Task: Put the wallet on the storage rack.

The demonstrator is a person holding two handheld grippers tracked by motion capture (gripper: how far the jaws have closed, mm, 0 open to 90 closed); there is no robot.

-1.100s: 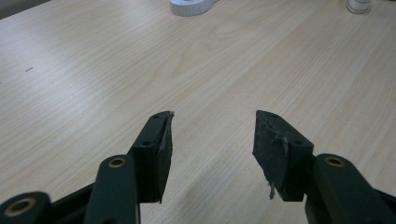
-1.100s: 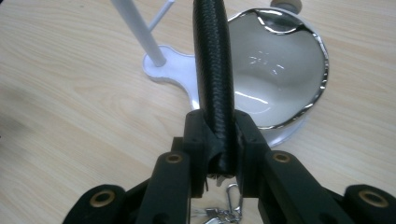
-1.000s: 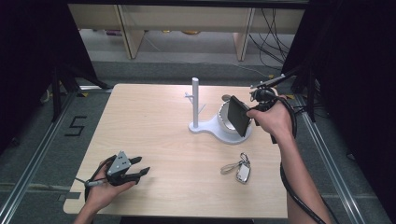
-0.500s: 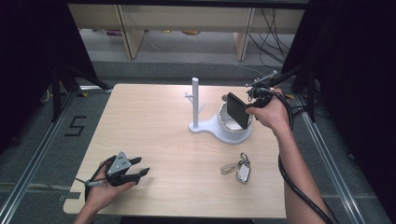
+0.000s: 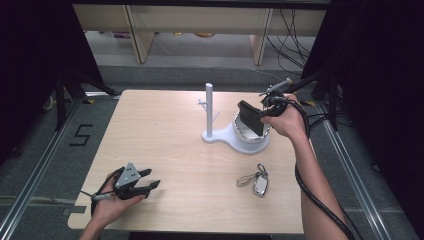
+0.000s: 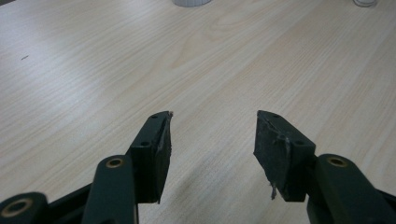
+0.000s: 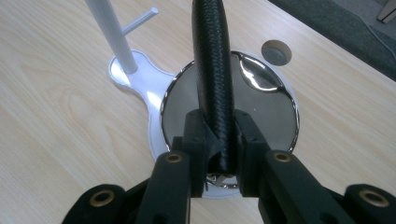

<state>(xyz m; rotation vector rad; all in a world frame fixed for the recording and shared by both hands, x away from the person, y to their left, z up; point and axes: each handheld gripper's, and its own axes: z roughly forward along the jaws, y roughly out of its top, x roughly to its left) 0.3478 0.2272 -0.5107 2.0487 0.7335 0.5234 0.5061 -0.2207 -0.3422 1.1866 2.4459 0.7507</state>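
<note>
Moved: right gripper [image 5: 254, 116] w/ black wallet [image 5: 249, 118], shifted slightly down and toward the table's back-right part, now directly above the round dish [image 5: 252, 140] of the white stand [image 5: 210, 111]. Jaws clamped narrow on wallet [image 7: 214, 70], held on edge. Dish [image 7: 271, 109]: shiny, mirror-like inside. Left gripper [image 5: 145, 185]: near front-left corner, resting low, jaws wide apart, nothing btwn [image 6: 212, 135]. Key fob [image 5: 260, 184] w/ strap: front-right part of table [image 5: 165, 130], well apart from stand.

The high view is looking forward and down over the whole counter [image 5: 165, 130]; both gripper views are hovering close, sharing its white stand [image 5: 210, 112] [image 7: 112, 42].
</note>
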